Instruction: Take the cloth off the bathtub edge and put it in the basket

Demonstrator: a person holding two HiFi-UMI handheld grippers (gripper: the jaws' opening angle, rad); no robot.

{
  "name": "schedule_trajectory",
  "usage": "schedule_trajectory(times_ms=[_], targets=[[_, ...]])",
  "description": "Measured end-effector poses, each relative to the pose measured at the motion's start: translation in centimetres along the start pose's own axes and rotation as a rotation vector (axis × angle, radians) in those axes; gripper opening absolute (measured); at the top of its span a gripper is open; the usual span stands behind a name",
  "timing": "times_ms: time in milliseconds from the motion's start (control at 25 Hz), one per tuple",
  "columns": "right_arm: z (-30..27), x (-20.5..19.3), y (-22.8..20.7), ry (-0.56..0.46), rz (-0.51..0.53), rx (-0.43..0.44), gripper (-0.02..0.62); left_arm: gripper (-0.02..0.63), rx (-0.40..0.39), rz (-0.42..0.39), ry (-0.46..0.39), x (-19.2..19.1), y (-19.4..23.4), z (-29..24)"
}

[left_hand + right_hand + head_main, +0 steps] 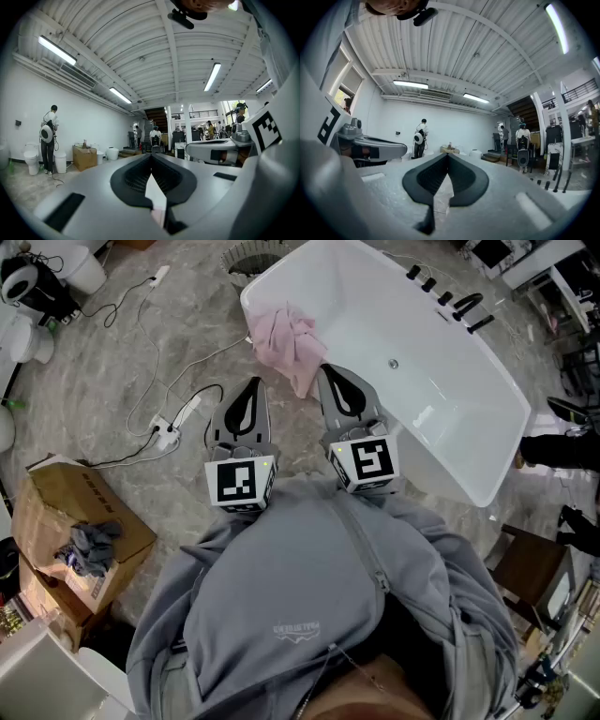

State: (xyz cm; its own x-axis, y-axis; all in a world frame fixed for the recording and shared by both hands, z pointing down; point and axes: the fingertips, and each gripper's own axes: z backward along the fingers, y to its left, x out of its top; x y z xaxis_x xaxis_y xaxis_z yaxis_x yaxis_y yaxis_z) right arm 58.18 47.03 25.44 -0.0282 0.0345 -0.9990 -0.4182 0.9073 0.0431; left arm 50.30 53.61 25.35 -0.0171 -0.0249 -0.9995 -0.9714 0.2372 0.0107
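A crumpled pink cloth point(289, 341) hangs over the near-left rim of the white bathtub point(469, 418). Beyond the tub's end, at the picture's top edge, a dark round wire basket point(247, 256) stands on the floor. My left gripper point(254, 383) and right gripper point(325, 371) are held side by side in front of my chest, short of the cloth and apart from it. Both are shut with nothing between the jaws. The left gripper view point(151, 157) and the right gripper view point(448, 157) look up at the ceiling and far wall; neither shows the cloth.
A power strip point(174, 424) with white cables lies on the marble floor left of the grippers. An open cardboard box point(70, 521) holding a grey rag sits at the lower left. Black taps point(450, 301) line the tub's far rim. People stand across the room.
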Motion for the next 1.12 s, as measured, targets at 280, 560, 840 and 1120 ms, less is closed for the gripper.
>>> schedule_trajectory(times_ms=[280,560,840,1120], targets=[[-0.5,-0.2,-0.5,0.004,-0.003,0.0,0.003,0.006,0.0,-0.001,0.027,-0.6,0.0,-0.6],[-1.7,-0.3,-0.4,-0.027,-0.039,-0.008,0.003,0.006,-0.024,0.004,0.021,-0.2,1.0,-0.9],[-2.7,-1.9,-0.7,-0.003,-0.084,-0.066,0.003,0.006,-0.006,0.006,0.05,-2.1,3.5,-0.8],[-6.1,-2.8,-2.9,-0.004,-0.084,-0.075,0.003,0.006,-0.002,0.015,0.042,-3.0,5.4,-4.1]])
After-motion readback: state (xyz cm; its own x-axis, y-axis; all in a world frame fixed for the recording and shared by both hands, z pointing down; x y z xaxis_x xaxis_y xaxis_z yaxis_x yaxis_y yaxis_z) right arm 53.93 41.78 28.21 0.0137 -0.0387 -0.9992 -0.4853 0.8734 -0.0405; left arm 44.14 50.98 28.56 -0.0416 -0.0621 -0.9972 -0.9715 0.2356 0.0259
